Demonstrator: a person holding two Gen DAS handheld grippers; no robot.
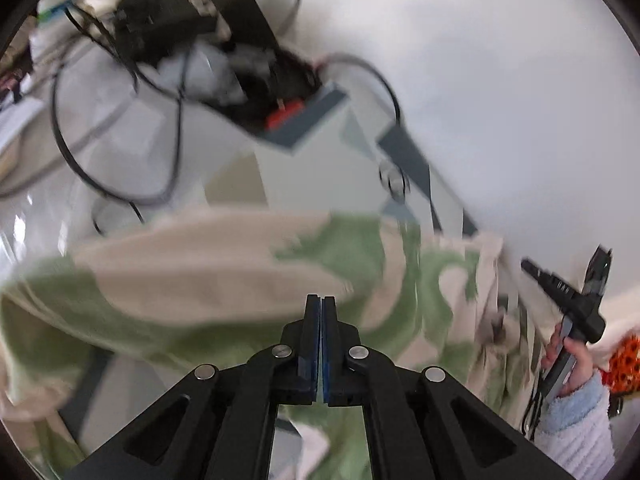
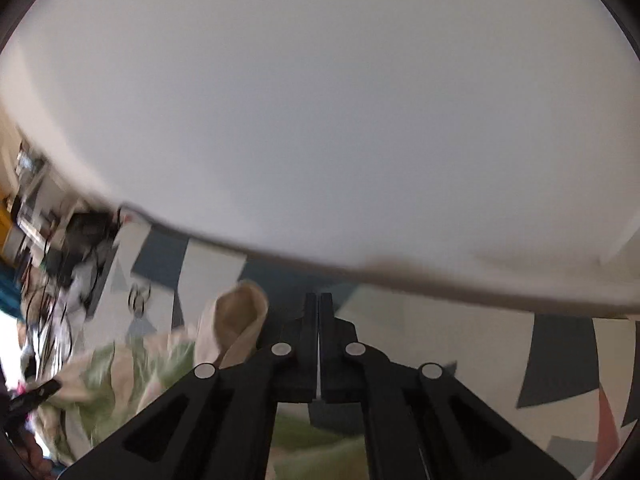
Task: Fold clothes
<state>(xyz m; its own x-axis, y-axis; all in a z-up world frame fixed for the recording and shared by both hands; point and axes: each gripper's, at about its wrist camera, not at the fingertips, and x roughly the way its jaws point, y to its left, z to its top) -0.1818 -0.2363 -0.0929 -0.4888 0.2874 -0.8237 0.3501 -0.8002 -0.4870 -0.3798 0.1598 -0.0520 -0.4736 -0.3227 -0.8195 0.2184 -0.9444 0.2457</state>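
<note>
A cream and green garment (image 1: 224, 276) hangs spread and lifted between the two grippers, blurred by motion. My left gripper (image 1: 321, 300) is shut, with the cloth running beneath its fingers; whether it pinches the cloth is unclear. The right gripper (image 1: 576, 300) shows at the far right of the left wrist view, held by a hand in a light blue sleeve, at the garment's edge. In the right wrist view my right gripper (image 2: 319, 298) is shut, with the garment (image 2: 236, 320) bunched to its left and below it.
A surface with grey, blue and white geometric patches (image 1: 320, 176) lies below. A pile of black devices and cables (image 1: 192, 32) sits at the upper left. A white wall (image 2: 320, 100) fills the upper half. An orange patterned item (image 1: 624, 360) is at the right edge.
</note>
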